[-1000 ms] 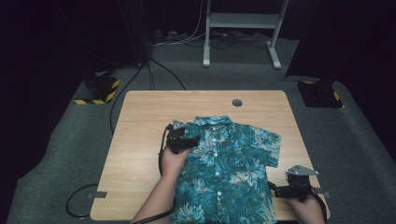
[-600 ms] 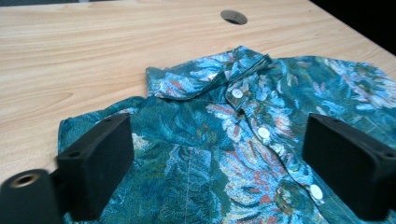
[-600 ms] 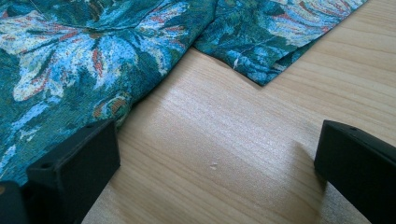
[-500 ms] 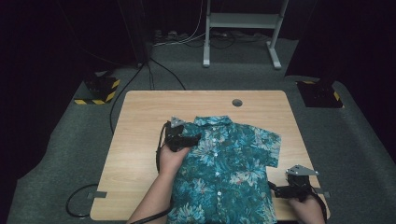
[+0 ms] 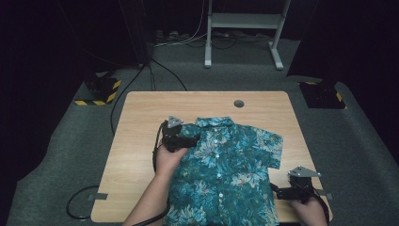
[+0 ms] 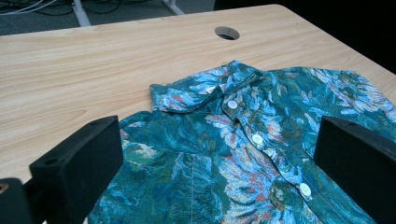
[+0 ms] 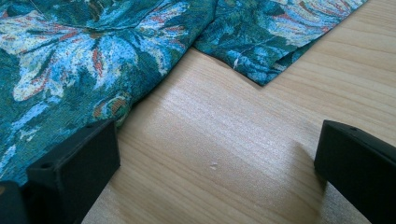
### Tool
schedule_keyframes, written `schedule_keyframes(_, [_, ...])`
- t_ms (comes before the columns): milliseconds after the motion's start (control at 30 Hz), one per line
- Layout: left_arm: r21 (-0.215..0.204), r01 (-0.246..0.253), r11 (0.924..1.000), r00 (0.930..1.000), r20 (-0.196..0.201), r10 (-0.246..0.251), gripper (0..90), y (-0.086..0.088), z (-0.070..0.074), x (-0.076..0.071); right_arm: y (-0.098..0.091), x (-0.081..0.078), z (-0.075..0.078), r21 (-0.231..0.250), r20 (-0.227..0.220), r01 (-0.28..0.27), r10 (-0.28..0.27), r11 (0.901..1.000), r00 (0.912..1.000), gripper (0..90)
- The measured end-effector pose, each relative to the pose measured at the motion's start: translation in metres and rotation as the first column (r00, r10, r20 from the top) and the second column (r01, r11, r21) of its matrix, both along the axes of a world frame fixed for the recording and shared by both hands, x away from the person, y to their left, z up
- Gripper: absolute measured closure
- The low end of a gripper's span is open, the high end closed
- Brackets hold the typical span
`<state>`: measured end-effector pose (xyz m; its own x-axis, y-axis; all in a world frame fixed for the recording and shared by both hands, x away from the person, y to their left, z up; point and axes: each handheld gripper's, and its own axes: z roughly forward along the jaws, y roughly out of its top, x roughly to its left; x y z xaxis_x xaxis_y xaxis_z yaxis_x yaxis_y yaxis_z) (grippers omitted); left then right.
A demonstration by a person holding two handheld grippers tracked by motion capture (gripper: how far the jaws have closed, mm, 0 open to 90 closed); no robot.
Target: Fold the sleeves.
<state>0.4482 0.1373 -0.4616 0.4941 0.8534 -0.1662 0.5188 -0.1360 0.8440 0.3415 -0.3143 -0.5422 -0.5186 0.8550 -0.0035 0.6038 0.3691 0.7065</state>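
Two grippers flank a teal floral short-sleeved shirt (image 5: 226,174) lying flat, buttoned, on the wooden table (image 5: 136,141). The left gripper (image 5: 195,140), jaws just spread wide and empty, hangs over its shoulder; the right gripper (image 5: 274,190) gapes beside the hem. A cable hole (image 5: 239,103) sits beyond the collar (image 6: 233,77).

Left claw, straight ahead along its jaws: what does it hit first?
Probably the floral shirt: the left claw, jaws open, points at the button placket just below the collar. Depth is unclear.
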Motion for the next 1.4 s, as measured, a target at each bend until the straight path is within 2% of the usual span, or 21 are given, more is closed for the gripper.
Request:
schedule_keyframes(567, [-0.014,0.001,0.9999,1.0,0.003,-0.001,1.2,0.019,0.0,-0.01,0.0,0.0,0.0,0.0,0.0,0.0,0.0,1.0,1.0,0.0])
schedule_keyframes(833, [-0.027,-0.002,0.9996,0.9998,-0.019,0.001,1.3,0.032,-0.01,-0.017,0.0,0.0,0.0,0.0,0.0,0.0,0.0,1.0,1.0,0.0])
schedule_keyframes(1033, [-0.03,0.003,0.9995,0.9998,-0.02,-0.003,1.9,0.04,-0.016,-0.025,0.0,0.0,0.0,0.0,0.0,0.001,-0.001,1.0,1.0,0.0])
schedule_keyframes(1400, [-0.037,-0.02,0.9991,0.9994,-0.03,0.019,1.7,0.059,-0.029,-0.043,0.0,0.0,0.0,0.0,0.0,0.001,-0.001,1.0,1.0,0.0])
